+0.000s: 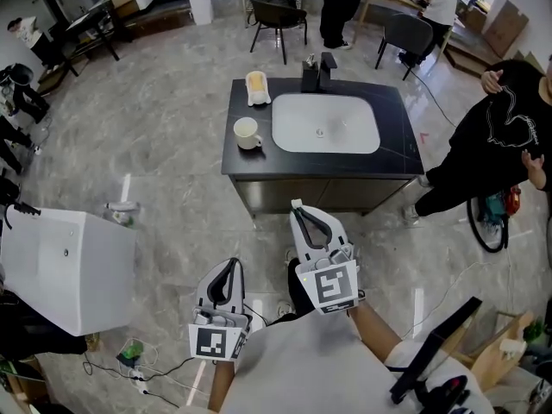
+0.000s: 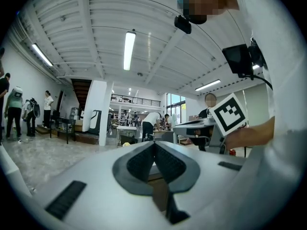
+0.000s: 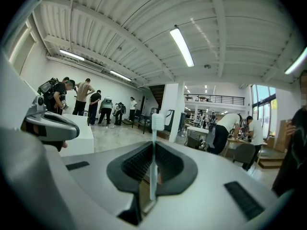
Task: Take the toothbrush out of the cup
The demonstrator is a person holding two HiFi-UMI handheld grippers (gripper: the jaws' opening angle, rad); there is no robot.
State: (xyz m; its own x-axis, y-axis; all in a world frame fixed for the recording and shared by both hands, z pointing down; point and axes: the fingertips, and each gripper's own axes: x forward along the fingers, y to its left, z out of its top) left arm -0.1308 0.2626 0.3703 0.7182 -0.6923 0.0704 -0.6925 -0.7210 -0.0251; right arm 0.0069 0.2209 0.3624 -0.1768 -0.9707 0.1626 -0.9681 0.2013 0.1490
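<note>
- Toothbrush (image 3: pixel 153 162): upright, bristles up, pinched low on the handle in narrow right gripper (image 1: pixel 297 207), likely to keep bristles clear.
- Left gripper (image 1: pixel 231 264): closed on nothing, level, seemingly idle.
- Cup (image 1: pixel 247 133): on counter (image 1: pixel 392 158), well ahead, brush already out.

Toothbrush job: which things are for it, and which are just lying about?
For the job:
toothbrush, clamped in the right gripper
white cup

Just lying about:
sink
yellow item beside it
</note>
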